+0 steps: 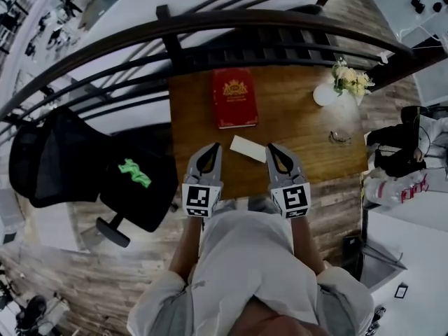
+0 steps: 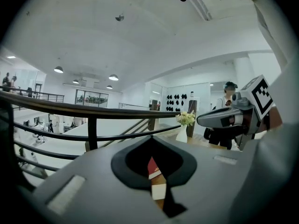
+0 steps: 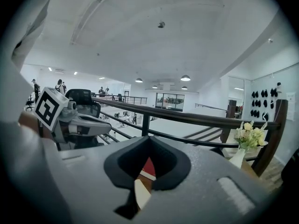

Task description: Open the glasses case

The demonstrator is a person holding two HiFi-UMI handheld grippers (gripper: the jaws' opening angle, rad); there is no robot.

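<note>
**Mia:** Where is the glasses case (image 1: pixel 248 148)?

**Ben:** It is the flat white thing on the wooden table (image 1: pixel 301 121), close to the front edge. It is closed and lies between the tips of the two grippers.

**Mia:** How is the person holding them?

**Ben:** Both arms come out from the body, side by side. The left gripper (image 1: pixel 213 148) and the right gripper (image 1: pixel 272 148) point away from the person, toward the back edge of the table. Their noses tip down a little. The cubes with the square marks face up.

**Mia:** Are the fingers open?

**Ben:** No. The fingers of the left gripper are pressed together with nothing in them. The right gripper is the same, closed and empty. Neither one grips the case.

**Mia:** What else is on the table?

**Ben:** A red book (image 1: pixel 234 97) lies past the case, near the back edge. A white vase (image 1: pixel 325 94) with flowers stands at the back right corner. A pair of glasses (image 1: pixel 340 137) lies by the right edge.

**Mia:** And around the table?

**Ben:** A black chair (image 1: pixel 70 159) is off the left edge, and a dark railing (image 1: pixel 210 25) runs behind.
</note>
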